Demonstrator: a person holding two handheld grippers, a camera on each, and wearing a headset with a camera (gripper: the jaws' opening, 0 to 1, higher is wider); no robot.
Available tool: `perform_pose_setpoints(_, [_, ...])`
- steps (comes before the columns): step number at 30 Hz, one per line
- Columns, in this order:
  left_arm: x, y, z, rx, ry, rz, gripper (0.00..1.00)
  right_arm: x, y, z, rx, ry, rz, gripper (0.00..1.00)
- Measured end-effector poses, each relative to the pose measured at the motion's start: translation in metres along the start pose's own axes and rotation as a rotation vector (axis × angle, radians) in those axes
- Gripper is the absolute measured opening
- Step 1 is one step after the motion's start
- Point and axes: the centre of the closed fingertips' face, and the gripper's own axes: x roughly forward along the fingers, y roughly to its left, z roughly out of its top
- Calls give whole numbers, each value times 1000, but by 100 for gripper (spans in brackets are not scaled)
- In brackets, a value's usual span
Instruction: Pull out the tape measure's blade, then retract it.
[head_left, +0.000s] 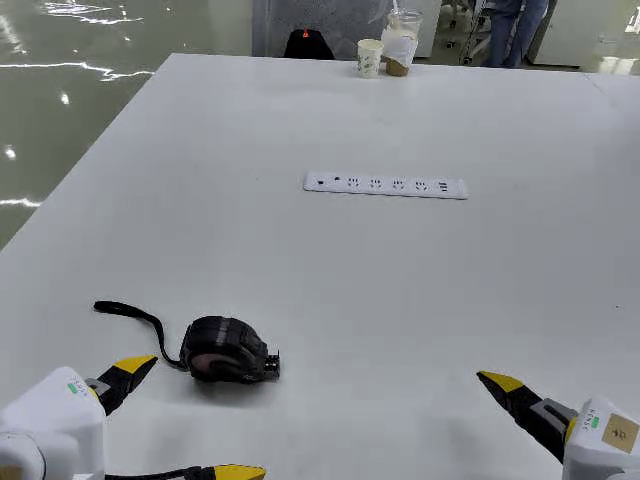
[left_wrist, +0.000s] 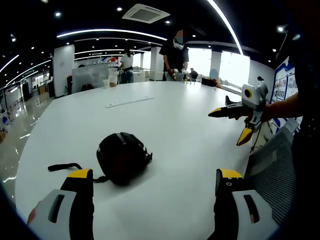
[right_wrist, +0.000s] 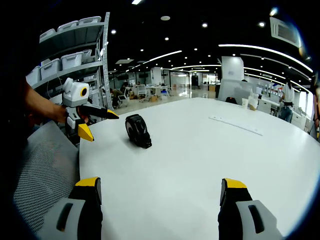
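Tape measure (head_left: 225, 350): one, with a black case, the blade housed inside. It lies on the white table (head_left: 450, 300) at the near left, just ahead of the left gripper's jaws and apart from them.

Wrist strap (head_left: 130, 312): one, black, attached to the case and trailing left across the tabletop.

Left gripper (left_wrist: 154, 175): one, with yellow-tipped jaws spread wide, grasping nothing and set low near the table edge.

Right gripper (right_wrist: 161, 183): one, its jaws likewise spread with nothing between them, well apart from the tape measure on the near right.

Power strip (head_left: 386, 185): one, white, lying flat at mid-table.

Cups: two, standing together at the far edge. The paper cup (head_left: 370, 57) is too small to show its contents. The taller clear cup (head_left: 400, 40) seems to hold something brown at its base.
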Motion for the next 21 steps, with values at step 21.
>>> perform_pose_setpoints(21, [1,-1,0,-16,10,-14,99,-3,-6,-2,5,3,-8,99])
